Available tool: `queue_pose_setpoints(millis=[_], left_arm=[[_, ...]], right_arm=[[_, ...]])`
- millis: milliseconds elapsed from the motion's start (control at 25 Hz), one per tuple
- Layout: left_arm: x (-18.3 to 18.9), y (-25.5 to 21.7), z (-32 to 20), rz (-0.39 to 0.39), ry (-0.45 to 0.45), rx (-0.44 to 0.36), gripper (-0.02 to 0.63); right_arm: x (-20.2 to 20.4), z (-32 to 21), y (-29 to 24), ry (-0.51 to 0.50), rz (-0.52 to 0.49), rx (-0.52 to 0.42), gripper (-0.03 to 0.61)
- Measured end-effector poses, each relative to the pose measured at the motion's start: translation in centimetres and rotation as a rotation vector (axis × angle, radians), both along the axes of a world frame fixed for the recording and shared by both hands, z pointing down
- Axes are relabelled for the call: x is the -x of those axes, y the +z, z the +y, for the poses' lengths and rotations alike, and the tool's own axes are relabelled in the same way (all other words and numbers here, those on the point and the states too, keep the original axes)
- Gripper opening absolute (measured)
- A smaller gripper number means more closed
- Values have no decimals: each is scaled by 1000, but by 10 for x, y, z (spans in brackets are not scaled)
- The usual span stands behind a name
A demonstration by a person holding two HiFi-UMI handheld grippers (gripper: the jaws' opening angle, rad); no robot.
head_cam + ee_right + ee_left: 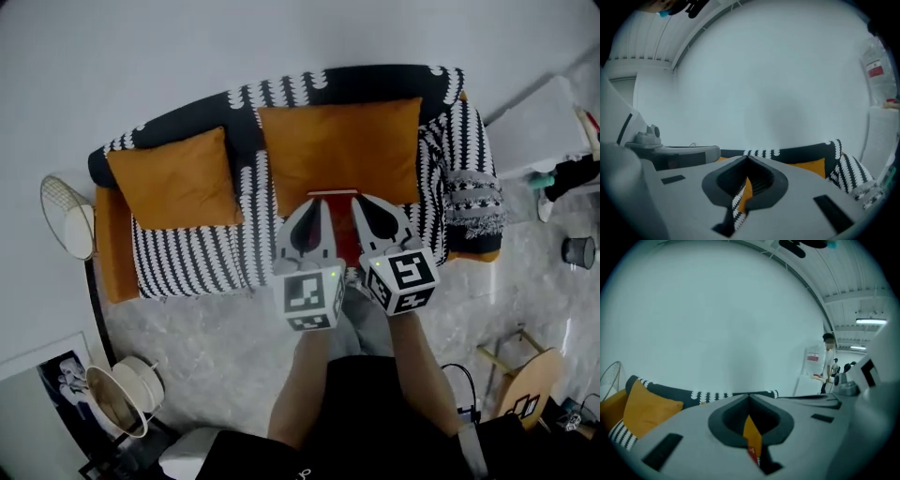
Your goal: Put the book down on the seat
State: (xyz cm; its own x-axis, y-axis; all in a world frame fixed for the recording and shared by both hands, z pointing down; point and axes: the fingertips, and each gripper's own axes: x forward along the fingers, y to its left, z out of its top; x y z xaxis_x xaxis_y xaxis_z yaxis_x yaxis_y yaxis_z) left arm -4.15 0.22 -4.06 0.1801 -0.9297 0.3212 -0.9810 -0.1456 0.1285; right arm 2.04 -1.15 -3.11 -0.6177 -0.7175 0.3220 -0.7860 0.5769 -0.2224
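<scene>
A red book [341,240] lies on the black-and-white striped sofa seat [187,258], in front of the large orange cushion [342,145]. Both grippers hover over it side by side and hide most of it. My left gripper [319,201] is shut with nothing between its jaws. My right gripper [362,200] is shut and empty too. In the left gripper view the closed left gripper [749,396] points at the white wall above the sofa back, and a sliver of red book [753,454] shows through the slot. In the right gripper view the right gripper [747,157] is closed the same way.
A smaller orange cushion [178,178] leans at the sofa's left end. A wire basket [64,216] stands left of the sofa and a white cabinet [539,122] to its right. A wooden stool [523,377] and a round white object [122,398] sit on the marble floor.
</scene>
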Motion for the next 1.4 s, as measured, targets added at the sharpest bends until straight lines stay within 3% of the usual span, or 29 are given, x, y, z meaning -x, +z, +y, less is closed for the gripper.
queue_pose_setpoints(millis=[720, 1400], left_arm=[[0, -169, -20, -63, -35, -296, 12], [2, -261, -35, -94, -49, -491, 12]], right_arm=[[11, -25, -177, -32, -117, -300, 11], [17, -37, -272, -82, -133, -520, 11]])
